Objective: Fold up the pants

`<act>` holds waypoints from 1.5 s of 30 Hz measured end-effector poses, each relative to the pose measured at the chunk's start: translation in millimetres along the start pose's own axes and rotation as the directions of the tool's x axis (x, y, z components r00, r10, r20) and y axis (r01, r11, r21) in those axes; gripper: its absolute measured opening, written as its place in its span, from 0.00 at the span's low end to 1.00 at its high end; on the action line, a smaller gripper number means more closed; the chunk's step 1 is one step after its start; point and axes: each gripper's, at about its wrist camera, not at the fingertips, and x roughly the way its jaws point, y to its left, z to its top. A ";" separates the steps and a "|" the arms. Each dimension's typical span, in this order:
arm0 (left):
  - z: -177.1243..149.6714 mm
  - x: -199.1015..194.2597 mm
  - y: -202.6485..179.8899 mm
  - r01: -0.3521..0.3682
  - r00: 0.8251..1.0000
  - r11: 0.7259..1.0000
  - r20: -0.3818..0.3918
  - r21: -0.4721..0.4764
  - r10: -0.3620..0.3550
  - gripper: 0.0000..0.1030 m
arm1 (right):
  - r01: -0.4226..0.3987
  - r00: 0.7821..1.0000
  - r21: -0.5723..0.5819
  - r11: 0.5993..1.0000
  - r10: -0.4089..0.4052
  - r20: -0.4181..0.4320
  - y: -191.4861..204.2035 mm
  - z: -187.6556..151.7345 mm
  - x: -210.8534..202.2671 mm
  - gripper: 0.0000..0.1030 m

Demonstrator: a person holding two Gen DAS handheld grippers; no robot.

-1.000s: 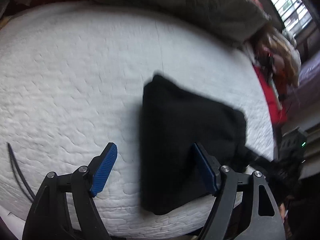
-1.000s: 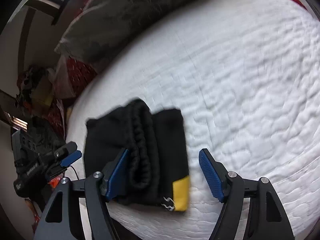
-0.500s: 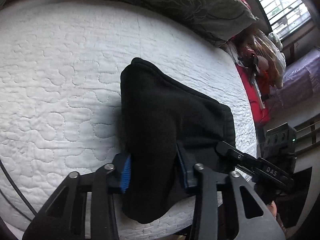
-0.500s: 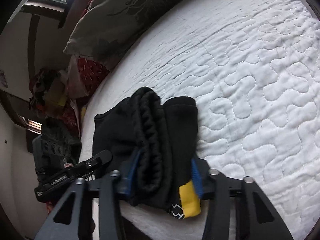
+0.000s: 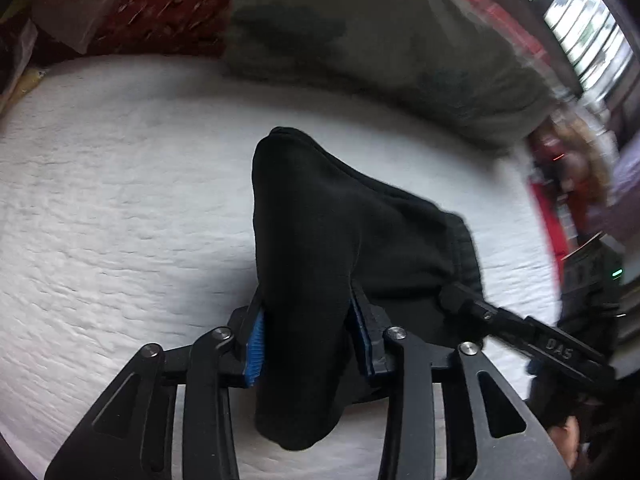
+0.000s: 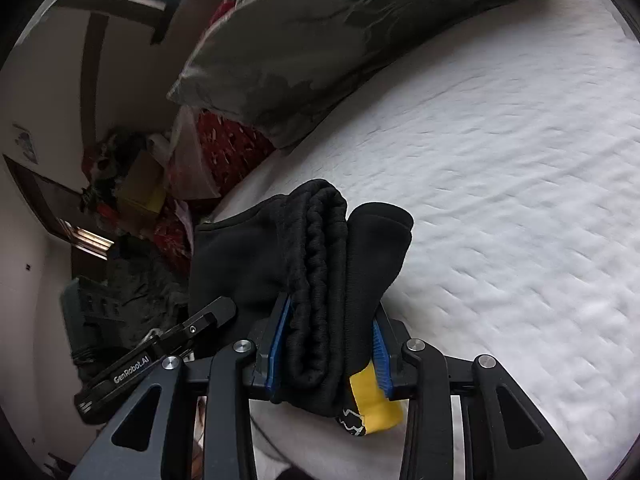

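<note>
White quilted bedding (image 5: pixel 120 208) lies under both tools, whose jaws have just closed: the left gripper (image 5: pixel 308 336) and right gripper (image 6: pixel 326 352) each now clench the folded black fleece pants (image 5: pixel 320 240), lifting the finished bundle.

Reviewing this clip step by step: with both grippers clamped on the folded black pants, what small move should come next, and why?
Probably carry the bundle a little farther over the white quilt and set it down flat. The left gripper and right gripper each pinch one end of the folded pants, which look bunched and lifted between them, not lying flat.
</note>
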 end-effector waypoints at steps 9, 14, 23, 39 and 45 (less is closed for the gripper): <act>-36.9 -11.8 -9.8 -0.254 0.965 0.957 0.106 0.141 0.241 0.62 | 0.140 0.990 -0.026 0.990 -0.140 -0.024 -3.9 -5.1 36.6 0.51; -67.5 -34.8 -22.9 -0.336 0.935 0.934 0.164 0.122 0.315 0.62 | 0.258 0.965 -0.155 0.954 -0.247 0.085 22.8 -12.6 -8.1 0.56; -110.1 -49.8 -12.4 -0.240 0.965 0.969 0.091 -0.059 0.245 0.62 | 0.573 0.817 -0.266 0.775 -0.516 0.257 53.1 -64.0 -59.5 1.00; -140.7 -85.0 -58.4 -0.256 0.947 0.966 0.190 -0.043 0.259 0.62 | 0.536 0.835 -0.322 0.780 -0.435 0.337 58.2 -117.6 -107.5 1.00; -146.0 -84.2 -72.0 -0.271 0.943 0.962 0.195 -0.009 0.268 0.62 | 0.609 0.780 -0.318 0.727 -0.475 0.407 58.9 -117.1 -125.0 1.00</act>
